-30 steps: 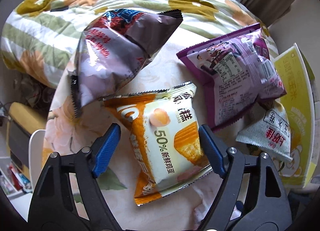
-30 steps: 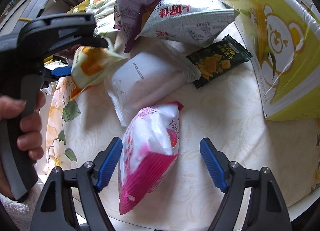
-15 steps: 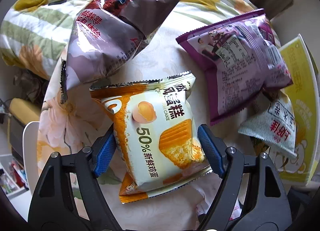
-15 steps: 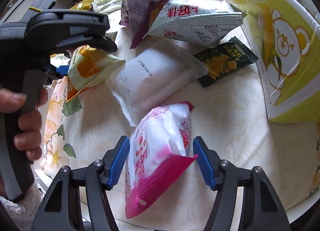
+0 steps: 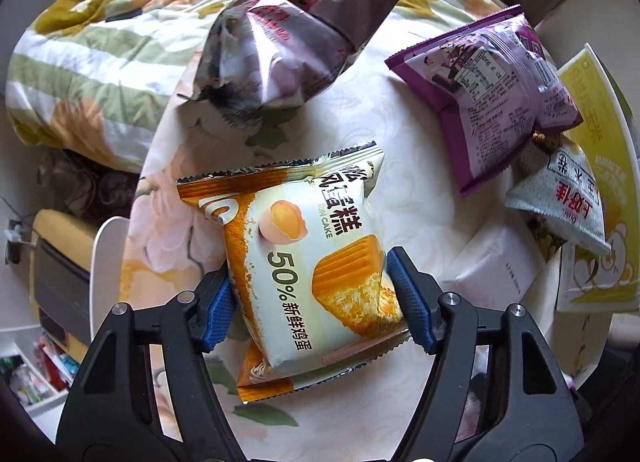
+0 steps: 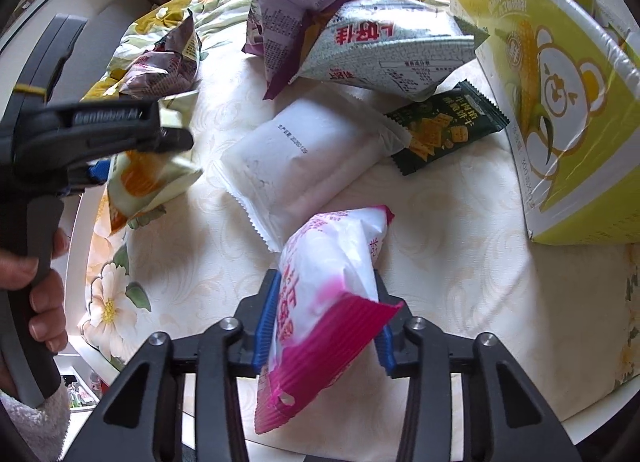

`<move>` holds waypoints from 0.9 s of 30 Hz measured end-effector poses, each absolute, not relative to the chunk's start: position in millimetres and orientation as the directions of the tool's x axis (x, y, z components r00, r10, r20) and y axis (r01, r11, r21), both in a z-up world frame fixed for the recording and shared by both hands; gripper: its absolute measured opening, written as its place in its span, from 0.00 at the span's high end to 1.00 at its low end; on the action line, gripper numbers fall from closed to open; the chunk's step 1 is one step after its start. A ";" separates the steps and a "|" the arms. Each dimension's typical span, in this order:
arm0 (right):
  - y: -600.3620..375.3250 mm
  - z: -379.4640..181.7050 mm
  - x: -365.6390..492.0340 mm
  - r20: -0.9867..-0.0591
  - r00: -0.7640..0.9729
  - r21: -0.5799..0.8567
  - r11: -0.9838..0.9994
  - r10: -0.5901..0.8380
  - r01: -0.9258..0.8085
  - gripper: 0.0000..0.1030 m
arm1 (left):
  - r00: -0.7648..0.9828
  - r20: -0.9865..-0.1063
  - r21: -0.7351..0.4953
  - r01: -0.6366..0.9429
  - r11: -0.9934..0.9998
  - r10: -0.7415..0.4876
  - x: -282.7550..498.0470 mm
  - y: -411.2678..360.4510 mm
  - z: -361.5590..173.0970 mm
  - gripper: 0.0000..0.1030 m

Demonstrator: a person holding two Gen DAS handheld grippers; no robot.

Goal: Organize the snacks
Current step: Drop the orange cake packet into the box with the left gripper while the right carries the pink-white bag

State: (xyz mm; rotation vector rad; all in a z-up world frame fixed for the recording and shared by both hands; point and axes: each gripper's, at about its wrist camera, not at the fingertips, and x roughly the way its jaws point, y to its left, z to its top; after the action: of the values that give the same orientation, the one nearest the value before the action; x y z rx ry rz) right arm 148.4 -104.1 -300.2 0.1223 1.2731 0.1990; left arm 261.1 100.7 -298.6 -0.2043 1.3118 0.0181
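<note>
- Left gripper (image 5: 310,304): blue pads pressed against both sides of the orange-and-cream cake packet (image 5: 308,262); jaws narrowed onto it. The packet is over the floral tablecloth (image 5: 400,166); I cannot tell whether it is lifted off the cloth.
- Left wrist view, left to right: striped floral quilt (image 5: 100,42) beyond the table edge; brown-and-silver snack bag (image 5: 288,50) at the far side of the cloth; purple snack bag (image 5: 492,90) to its right, partly overlapping the grey-white bag with red lettering (image 5: 568,202); yellow carton with a bear print (image 5: 600,166) at the far right.
- Right wrist view, left to right: the person's hand (image 6: 44,302) around the left gripper's handle, cake packet in its jaws.
- Plain white packet (image 6: 304,166) lies flat mid-table, one corner touching the dark green cracker packet (image 6: 444,130).
- Right gripper (image 6: 324,322): jaws closed narrow on the pink-and-white snack packet (image 6: 332,282), gripped near its magenta crimped end; the far end points toward the white packet.
- Yellow carton stands at the right edge, apart from the held packet.
</note>
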 end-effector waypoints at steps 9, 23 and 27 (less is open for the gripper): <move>-107.6 -274.4 131.7 -0.923 0.333 0.192 0.980 0.195 -0.042 0.66 | 0.282 -0.950 -0.171 -0.108 0.979 -0.135 233.0 115.6 -281.6 0.35; -151.1 -157.1 130.2 -0.810 0.548 0.241 0.970 0.210 -0.015 0.67 | 0.438 -0.866 -0.226 0.088 0.970 -0.242 214.0 66.4 -164.1 0.35; -183.2 -130.7 134.2 -0.773 0.606 0.231 0.973 0.188 -0.008 0.67 | 0.491 -0.828 -0.240 0.129 0.962 -0.273 215.8 32.6 -130.6 0.35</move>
State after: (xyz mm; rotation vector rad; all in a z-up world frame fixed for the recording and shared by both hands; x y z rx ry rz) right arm 134.2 -183.2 -130.7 0.2124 0.9143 0.1147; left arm 215.8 32.6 -130.6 -0.1531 1.0302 -0.2452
